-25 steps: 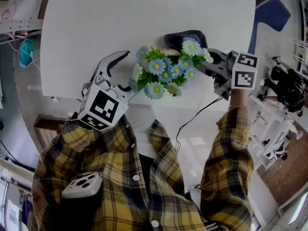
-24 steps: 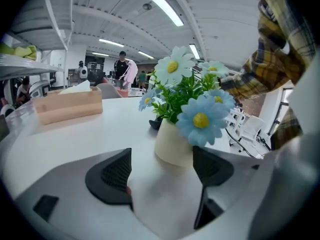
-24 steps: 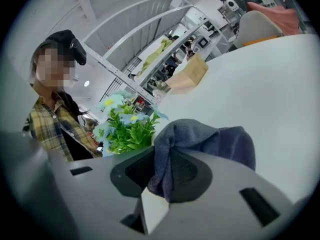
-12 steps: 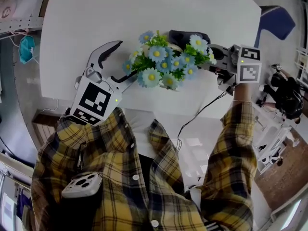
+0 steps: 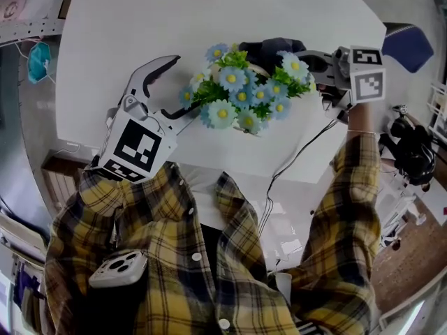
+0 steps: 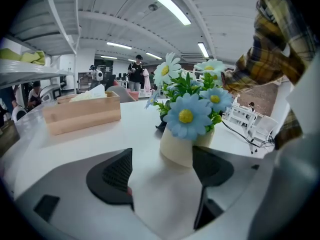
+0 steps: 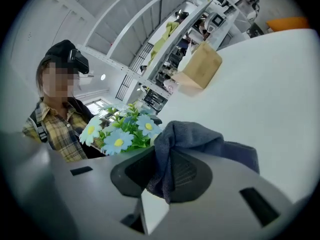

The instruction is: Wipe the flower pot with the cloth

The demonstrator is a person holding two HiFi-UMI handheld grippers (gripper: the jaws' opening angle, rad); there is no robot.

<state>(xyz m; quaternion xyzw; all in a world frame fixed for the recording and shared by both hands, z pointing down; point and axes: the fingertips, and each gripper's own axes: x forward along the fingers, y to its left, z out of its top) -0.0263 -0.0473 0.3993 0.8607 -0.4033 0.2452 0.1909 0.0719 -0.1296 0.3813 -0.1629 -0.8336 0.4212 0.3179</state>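
Head view: a white table is seen from above, with a cream flower pot of blue and white daisies standing near its near edge, between the two grippers. The left gripper is held at the left of the pot with its jaws spread wide; nothing is gripped. In the left gripper view the pot stands upright just ahead of the open jaws, closer to the right-hand pad; whether that pad touches the pot cannot be told.

The right gripper is held at the right of the flowers. In the right gripper view its jaws are closed on a dark blue-grey cloth, which is pinched between the pads and bunched up above them, with a fold draped over one jaw. From above, the cloth is seen against the far side of the flowers.

A wooden box stands farther back on the table, well apart from the pot. A black cable hangs off the table's near edge, below the right gripper.
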